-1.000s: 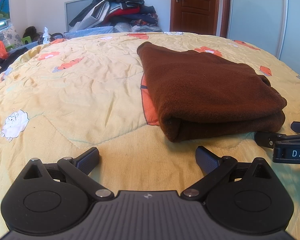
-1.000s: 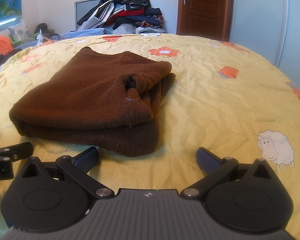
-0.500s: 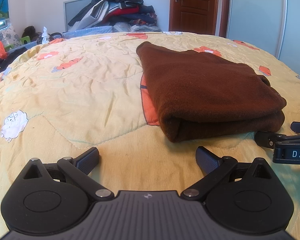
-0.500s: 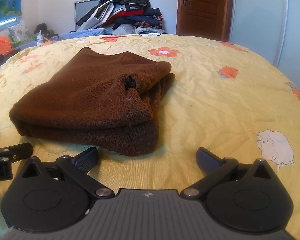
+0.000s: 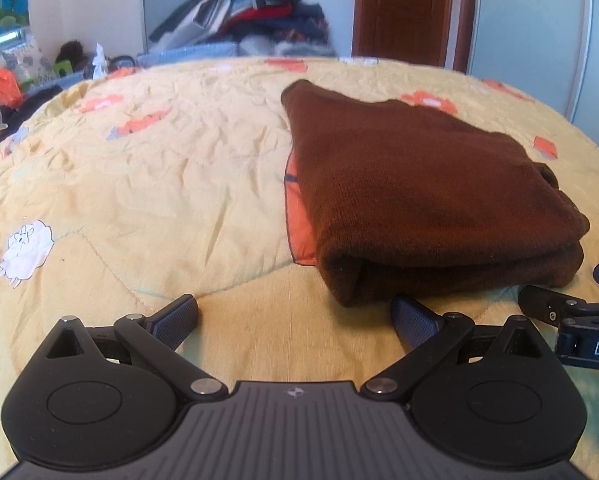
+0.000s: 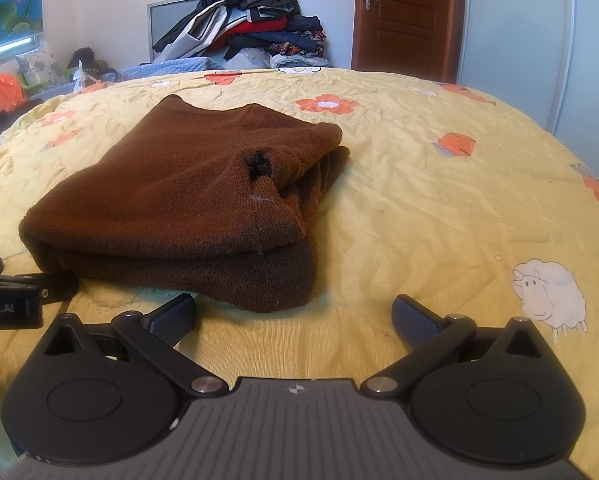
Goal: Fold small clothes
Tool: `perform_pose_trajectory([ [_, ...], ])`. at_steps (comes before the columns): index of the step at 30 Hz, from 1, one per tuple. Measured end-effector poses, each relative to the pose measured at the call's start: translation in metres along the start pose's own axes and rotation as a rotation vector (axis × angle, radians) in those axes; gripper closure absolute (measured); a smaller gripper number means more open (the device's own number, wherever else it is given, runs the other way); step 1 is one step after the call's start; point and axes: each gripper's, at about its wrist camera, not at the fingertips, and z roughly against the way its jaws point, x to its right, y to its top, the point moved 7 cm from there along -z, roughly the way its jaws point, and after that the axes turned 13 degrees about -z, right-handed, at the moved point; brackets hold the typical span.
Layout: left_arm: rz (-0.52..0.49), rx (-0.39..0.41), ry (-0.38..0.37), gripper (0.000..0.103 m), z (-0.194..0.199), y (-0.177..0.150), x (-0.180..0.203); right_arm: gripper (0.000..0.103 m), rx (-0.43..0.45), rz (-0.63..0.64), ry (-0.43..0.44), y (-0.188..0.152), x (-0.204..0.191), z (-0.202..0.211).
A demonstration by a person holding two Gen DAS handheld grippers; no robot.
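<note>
A brown knitted garment (image 5: 423, 200) lies folded into a thick rectangle on the yellow quilt (image 5: 159, 184). It sits right of centre in the left wrist view and left of centre as the garment (image 6: 187, 208) in the right wrist view. My left gripper (image 5: 295, 316) is open, just short of the fold's near left corner, holding nothing. My right gripper (image 6: 295, 316) is open too, in front of the fold's near right corner. Each gripper shows at the edge of the other's view: the right gripper (image 5: 571, 312) and the left gripper (image 6: 15, 292).
The quilt (image 6: 439, 208) carries orange flowers and white sheep prints. A heap of clothes (image 6: 251, 28) is piled behind the bed's far edge. A brown door (image 6: 403, 16) and a pale wardrobe (image 6: 519, 24) stand at the back right. Clutter (image 5: 3, 92) lies at the far left.
The left wrist view has crept slightly forward and tilted down, so the folded garment sits a little closer to the fingers. Both grippers remain open and the garment has not moved.
</note>
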Motion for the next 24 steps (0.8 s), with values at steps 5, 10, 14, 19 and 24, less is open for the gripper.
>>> perform_pose_trajectory([
  [5, -0.009, 0.006, -0.004, 0.000, 0.0002, 0.0003, -0.0010, 0.000, 0.000, 0.000, 0.000, -0.0002, 0.0002, -0.0001],
  [10, -0.011, 0.012, -0.003, 0.000, 0.0007, -0.0005, -0.0007, 0.000, 0.001, -0.007, -0.001, -0.0010, 0.0000, 0.0008],
  [14, -0.013, 0.014, -0.004, 0.000, 0.0013, -0.0006, -0.0008, 0.000, 0.006, -0.023, -0.021, -0.0015, -0.0013, 0.0011],
  [19, -0.020, 0.018, -0.011, 0.000, 0.0017, -0.0016, -0.0013, 0.000, 0.010, -0.035, -0.045, -0.0018, -0.0027, 0.0006],
  [24, -0.021, 0.016, -0.013, 0.000, 0.0016, -0.0019, -0.0011, 0.000, 0.010, -0.035, -0.046, -0.0015, -0.0025, 0.0004],
])
